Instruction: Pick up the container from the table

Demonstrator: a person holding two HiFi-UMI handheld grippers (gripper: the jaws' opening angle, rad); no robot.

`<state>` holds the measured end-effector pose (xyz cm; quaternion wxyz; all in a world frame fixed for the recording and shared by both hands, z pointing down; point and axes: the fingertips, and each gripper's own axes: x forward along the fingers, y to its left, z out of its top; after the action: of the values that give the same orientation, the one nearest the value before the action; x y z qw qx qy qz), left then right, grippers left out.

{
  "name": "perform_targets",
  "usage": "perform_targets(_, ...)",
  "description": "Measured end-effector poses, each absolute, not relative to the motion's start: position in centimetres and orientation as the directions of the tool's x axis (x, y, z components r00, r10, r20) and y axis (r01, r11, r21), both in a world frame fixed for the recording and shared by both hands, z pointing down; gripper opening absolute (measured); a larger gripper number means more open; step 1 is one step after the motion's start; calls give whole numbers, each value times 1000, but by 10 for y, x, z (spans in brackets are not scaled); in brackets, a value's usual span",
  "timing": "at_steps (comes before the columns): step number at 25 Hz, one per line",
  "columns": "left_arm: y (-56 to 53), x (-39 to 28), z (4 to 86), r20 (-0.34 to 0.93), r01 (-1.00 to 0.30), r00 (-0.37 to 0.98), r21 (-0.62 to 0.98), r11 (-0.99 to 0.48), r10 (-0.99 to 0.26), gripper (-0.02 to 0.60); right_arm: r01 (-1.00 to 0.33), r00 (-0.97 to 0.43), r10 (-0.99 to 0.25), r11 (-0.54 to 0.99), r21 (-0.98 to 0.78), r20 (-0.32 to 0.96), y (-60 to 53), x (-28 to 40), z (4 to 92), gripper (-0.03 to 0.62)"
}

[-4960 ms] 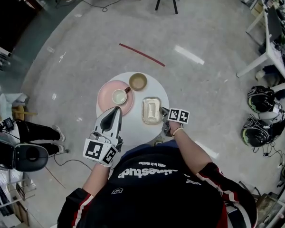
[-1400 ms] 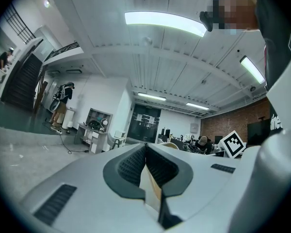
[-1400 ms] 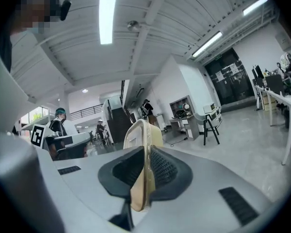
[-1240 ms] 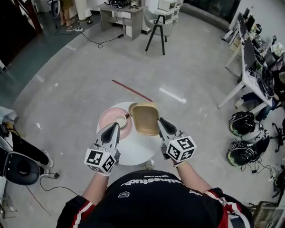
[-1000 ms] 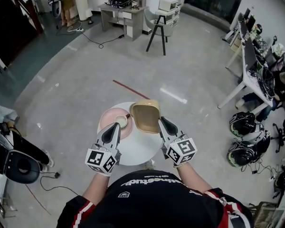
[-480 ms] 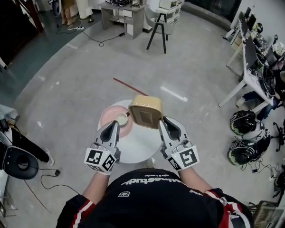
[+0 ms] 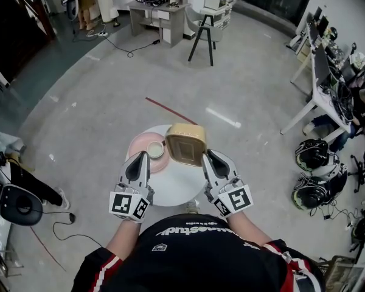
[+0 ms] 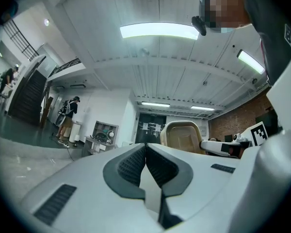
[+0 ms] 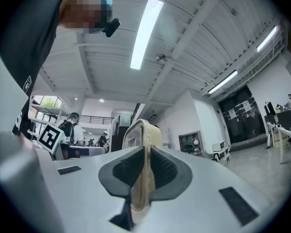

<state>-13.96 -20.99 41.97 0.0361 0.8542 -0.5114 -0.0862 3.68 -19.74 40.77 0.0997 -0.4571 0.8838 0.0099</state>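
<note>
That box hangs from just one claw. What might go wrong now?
The right gripper pinches only the thin rim of the container, held tilted on edge, so it might slip. Falling, it could hit the cup on the pink plate close by. The left gripper, shut and empty, gives no support.

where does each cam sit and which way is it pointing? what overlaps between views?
Head view: on the person's head, looking steeply down at the table and the lifted container; shows the torso, left tool and right tool.
Left gripper view: on the left tool, looking along its closed, empty jaws across the room and ceiling; sleeve at right.
Right gripper view: on the right tool, looking along jaws clamped on the container's rim; sleeve at left.
Shared: the container appears in all three; the left gripper view also catches the right tool.
</note>
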Motion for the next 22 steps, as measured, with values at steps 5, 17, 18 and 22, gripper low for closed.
perform_targets(5,-208,-141,425,-107,-873,450,155,-462,-886,25,-812,-558,-811,578,-87,-177,-197,36,419,52)
perform_targets(17,-215,-140,422,-90,-869,459,160,-468,-884,25,-820,-551,-818,567,-74,-164,-207,37,414,52)
perform_targets(18,-215,-140,419,-90,-869,460,158,-468,-883,25,-820,-551,-818,567,-76,-165,-207,37,411,52)
perform_targets(22,-213,-138,415,-85,-870,459,158,-467,-884,25,-824,-548,-822,563,-68,-156,-205,37,409,52)
